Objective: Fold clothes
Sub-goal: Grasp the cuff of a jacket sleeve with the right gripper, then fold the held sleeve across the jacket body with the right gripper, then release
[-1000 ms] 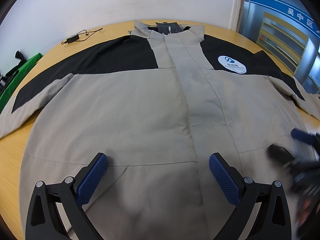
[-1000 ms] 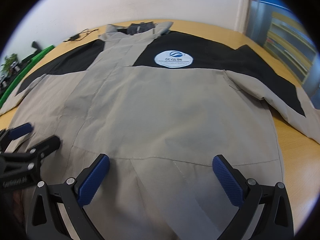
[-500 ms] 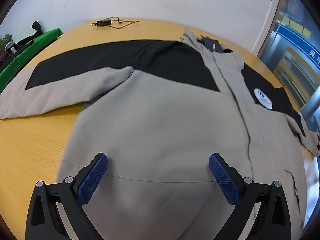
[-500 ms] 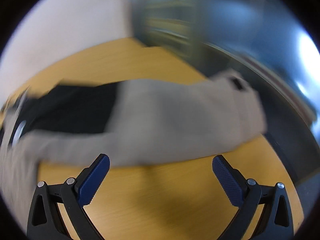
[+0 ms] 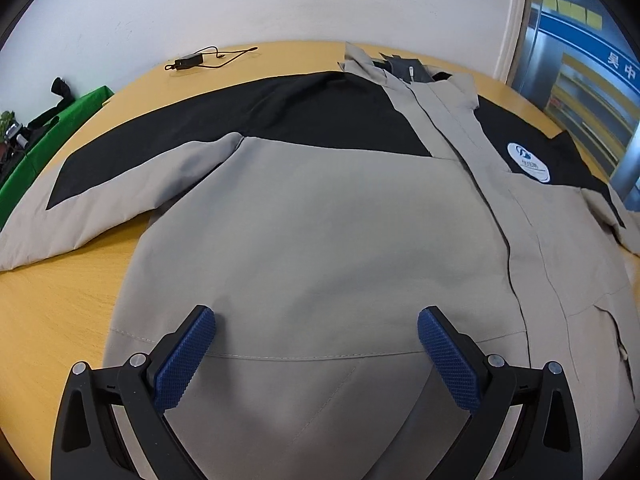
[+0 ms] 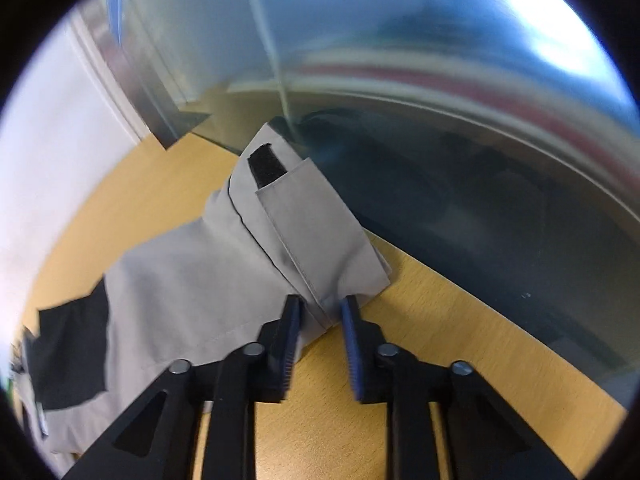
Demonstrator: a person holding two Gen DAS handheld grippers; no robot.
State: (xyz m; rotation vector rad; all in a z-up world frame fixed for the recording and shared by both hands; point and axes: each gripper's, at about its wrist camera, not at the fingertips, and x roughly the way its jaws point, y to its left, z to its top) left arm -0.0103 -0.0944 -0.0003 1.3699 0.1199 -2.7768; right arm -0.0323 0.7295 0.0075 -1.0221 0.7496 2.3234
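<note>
A beige and black jacket (image 5: 320, 240) lies front up, spread over the wooden table (image 5: 52, 320), its collar at the far side and a round white badge (image 5: 528, 162) on the chest. Its left-hand sleeve (image 5: 100, 192) stretches out to the left. My left gripper (image 5: 316, 332) hovers open over the lower body of the jacket, holding nothing. In the right wrist view my right gripper (image 6: 320, 312) is narrowed onto the edge of the other sleeve's cuff (image 6: 312, 232), near the table edge. The cuff has a black strap tab (image 6: 264, 168).
A black adapter with its cable (image 5: 188, 62) lies at the far side of the table. Green cloth (image 5: 52, 128) sits off the table's left edge. A glass and metal partition (image 6: 440, 160) runs close behind the cuff. Bare table top (image 6: 440, 340) shows right of the cuff.
My right gripper swung right to the sleeve end and its fingers went from wide open to closed on the cuff edge. The left gripper shifted a little and stays open.
</note>
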